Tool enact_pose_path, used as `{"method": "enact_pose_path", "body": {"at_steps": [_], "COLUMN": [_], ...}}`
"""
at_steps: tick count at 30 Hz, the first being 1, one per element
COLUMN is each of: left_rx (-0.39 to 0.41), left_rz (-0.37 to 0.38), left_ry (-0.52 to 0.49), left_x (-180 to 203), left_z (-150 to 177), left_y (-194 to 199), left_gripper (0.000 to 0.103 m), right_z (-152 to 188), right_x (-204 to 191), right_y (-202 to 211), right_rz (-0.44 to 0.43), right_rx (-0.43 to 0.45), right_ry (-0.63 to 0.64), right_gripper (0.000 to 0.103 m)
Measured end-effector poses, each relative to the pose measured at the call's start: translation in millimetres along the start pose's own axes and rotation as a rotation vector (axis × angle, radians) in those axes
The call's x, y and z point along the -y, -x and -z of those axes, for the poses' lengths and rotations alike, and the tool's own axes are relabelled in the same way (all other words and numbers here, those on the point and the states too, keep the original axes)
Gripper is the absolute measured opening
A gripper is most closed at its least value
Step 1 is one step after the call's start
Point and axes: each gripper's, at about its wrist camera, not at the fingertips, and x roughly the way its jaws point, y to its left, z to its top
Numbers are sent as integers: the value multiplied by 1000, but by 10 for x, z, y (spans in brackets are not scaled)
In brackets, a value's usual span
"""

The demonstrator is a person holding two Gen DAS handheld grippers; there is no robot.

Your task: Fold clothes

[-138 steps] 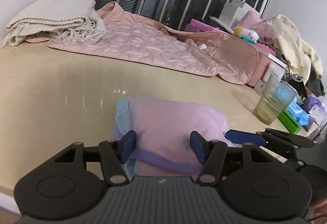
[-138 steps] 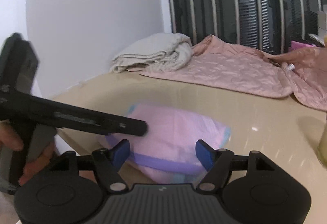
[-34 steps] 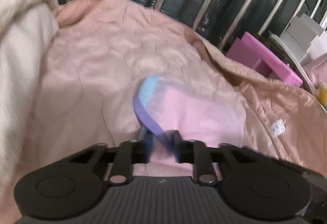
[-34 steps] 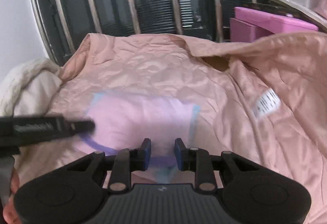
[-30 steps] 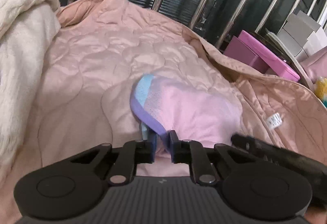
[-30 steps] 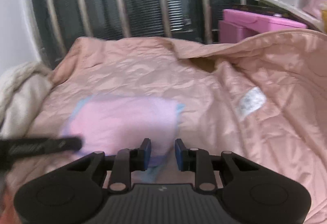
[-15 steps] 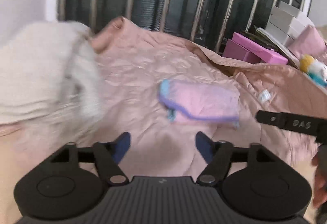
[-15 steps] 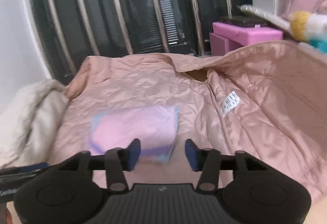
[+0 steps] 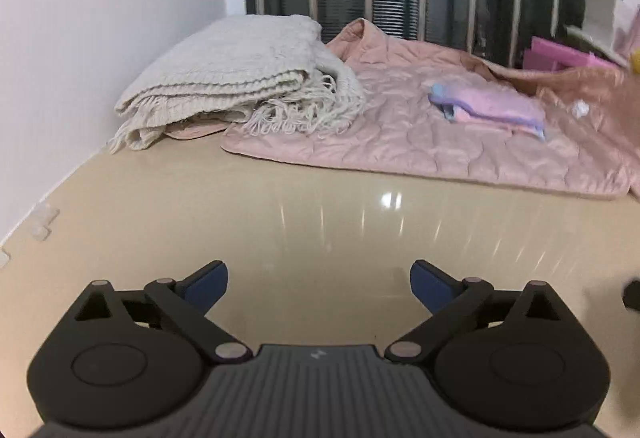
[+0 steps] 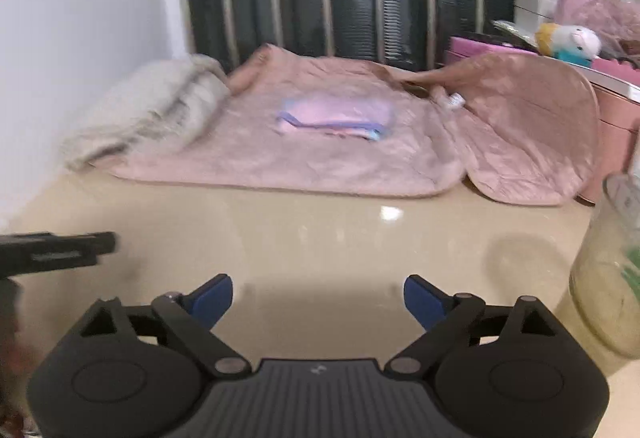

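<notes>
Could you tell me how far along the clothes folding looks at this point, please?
Done: the small pink garment lies folded flat on the pink quilted jacket, beside the folded cream blanket. In hand: nothing; the left claw and right claw both hang open over the bare table. Left: probably the quilted jacket, which lies spread out with one side flopped over.

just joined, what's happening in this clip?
A person with two handheld grippers is folding clothes. Both the left gripper and right gripper are open, empty, over the bare beige tabletop. The folded pink garment with purple-blue trim lies on the quilted pink jacket, beside a folded cream knitted blanket.
</notes>
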Motion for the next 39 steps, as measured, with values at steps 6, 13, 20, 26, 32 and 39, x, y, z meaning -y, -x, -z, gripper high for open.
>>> {"method": "enact_pose_path", "body": {"at_steps": [6,13,20,26,32,39], "left_rx": [11,-47,-48,-47,-36,-10], "left_rz": [12,74,99,91,111,148], "left_ry": [-58,-17,-35,-23,-32,-63], "left_x": [67,38,178,228,198,200], "left_z": [84,59,75,77,111,184], "left_y": [30,-62,-75,-64,-31,31], "left_gripper": [102,102,102,102,102,102], "right_z": [40,11,-44,-56,-45,28], "right_x": [-33,-110,-258,-241,-239,-181], "right_y": [-201,-320,-440,-457,-431,-345], "right_rz": [-14,21,45,57,51,-20], "right_rx": [-4,-13,-46,-45,-45,-36], "right_ry": [-24,-35,31,16,22,74], "right_gripper": [98,103,103,103,103,103]}}
